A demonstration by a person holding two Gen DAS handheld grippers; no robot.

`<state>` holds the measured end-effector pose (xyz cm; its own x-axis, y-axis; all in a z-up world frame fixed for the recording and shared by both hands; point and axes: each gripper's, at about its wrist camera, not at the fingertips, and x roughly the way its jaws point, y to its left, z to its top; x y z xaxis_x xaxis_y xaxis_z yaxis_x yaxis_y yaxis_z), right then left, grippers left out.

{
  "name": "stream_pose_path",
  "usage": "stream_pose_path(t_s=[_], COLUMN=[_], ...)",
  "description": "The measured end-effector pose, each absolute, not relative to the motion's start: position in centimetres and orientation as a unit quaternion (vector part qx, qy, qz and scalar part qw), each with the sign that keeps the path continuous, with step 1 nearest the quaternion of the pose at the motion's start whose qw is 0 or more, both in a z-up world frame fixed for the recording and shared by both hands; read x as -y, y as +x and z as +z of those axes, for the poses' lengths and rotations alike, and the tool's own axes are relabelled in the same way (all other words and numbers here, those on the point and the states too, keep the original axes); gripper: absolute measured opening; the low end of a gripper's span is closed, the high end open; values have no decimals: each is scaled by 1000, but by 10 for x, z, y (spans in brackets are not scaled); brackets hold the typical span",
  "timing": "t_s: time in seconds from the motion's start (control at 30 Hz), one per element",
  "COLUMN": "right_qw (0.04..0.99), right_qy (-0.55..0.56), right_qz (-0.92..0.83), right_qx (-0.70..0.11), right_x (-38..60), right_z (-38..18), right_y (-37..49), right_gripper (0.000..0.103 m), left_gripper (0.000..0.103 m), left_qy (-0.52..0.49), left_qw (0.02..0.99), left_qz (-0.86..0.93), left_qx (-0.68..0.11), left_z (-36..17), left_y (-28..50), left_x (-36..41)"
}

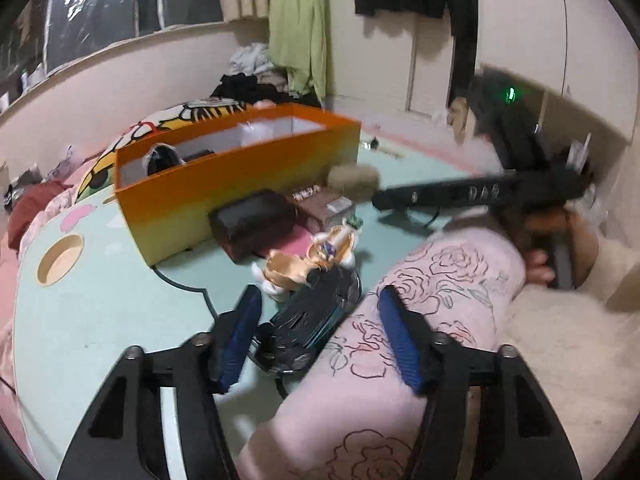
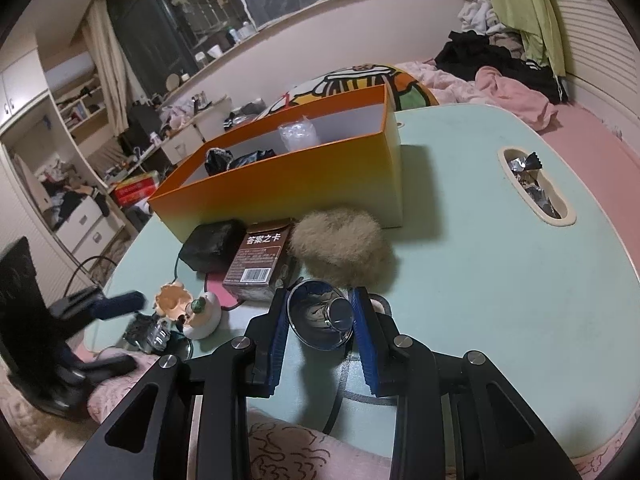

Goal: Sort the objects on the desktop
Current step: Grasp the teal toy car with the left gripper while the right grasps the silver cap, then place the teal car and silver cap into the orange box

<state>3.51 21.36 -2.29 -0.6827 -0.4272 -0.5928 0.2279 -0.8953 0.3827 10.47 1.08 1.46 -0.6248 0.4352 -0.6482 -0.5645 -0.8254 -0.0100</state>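
Observation:
In the left wrist view my left gripper (image 1: 318, 296) stands open at the near table edge. A black toy car (image 1: 304, 324) lies on the table between its blue pads (image 1: 240, 332), which do not press on it. In the right wrist view my right gripper (image 2: 320, 296) is shut on a small shiny cup (image 2: 320, 318), with a pad against each side. The cup is low over the mint-green table (image 2: 480, 280). Behind it lie a fluffy beige ball (image 2: 340, 248), a brown card box (image 2: 260, 260) and a black pouch (image 2: 212, 248). A pale figurine (image 2: 188, 308) stands beside the car.
An orange box (image 2: 288, 184) with a few things inside stands at the back of the table. A slot (image 2: 532, 184) in the tabletop holds foil wrappers, and there is a round hole (image 1: 60, 260) too. A pink rose-patterned sleeve (image 1: 440, 292) lies along the near edge. Bedding and clothes surround the table.

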Motion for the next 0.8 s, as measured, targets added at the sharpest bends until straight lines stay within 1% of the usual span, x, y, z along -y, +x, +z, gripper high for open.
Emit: stream_pose_path(t_s=[0.03, 0.1, 0.27, 0.37, 0.4, 0.43, 0.5, 0.53, 0.6, 0.7, 0.8], right_qw=[182, 182, 182, 182, 182, 182, 183, 183, 183, 184, 186], right_qy=[355, 355, 355, 355, 355, 355, 355, 354, 354, 354, 347], right_qz=[-906, -906, -906, -906, -906, -906, -905, -905, -906, -905, -906], right_qx=[142, 143, 143, 143, 143, 143, 144, 145, 145, 147, 154], right_x=[-214, -214, -214, -214, -214, -214, -214, -215, -215, -215, -218], right_z=[-23, -23, -23, -23, -23, -23, -23, -23, -23, -23, -22], right_y=[35, 35, 35, 35, 35, 35, 35, 36, 36, 36, 38], right_gripper=[31, 31, 31, 31, 31, 31, 31, 31, 31, 31, 31], left_gripper=[43, 39, 39, 39, 36, 36, 35, 32, 32, 27, 27], left_qy=[-333, -336, -336, -353, -370, -393, -398, -400, -388, -381, -384], left_qw=[286, 286, 288, 291, 293, 299, 313, 311, 305, 309, 331], left_qz=[894, 893, 892, 883, 875, 865, 861, 862, 869, 871, 861], left_qx=[-92, -89, -93, -107, -103, -89, -53, -37, -32, -25, 38], left_z=[14, 15, 22, 17, 13, 8, 9, 10, 10, 10, 11], left_y=[105, 104, 97, 88, 82, 75, 66, 63, 66, 73, 72], left_x=[-11, -12, -15, -26, -29, -28, -21, -18, -17, -16, 0])
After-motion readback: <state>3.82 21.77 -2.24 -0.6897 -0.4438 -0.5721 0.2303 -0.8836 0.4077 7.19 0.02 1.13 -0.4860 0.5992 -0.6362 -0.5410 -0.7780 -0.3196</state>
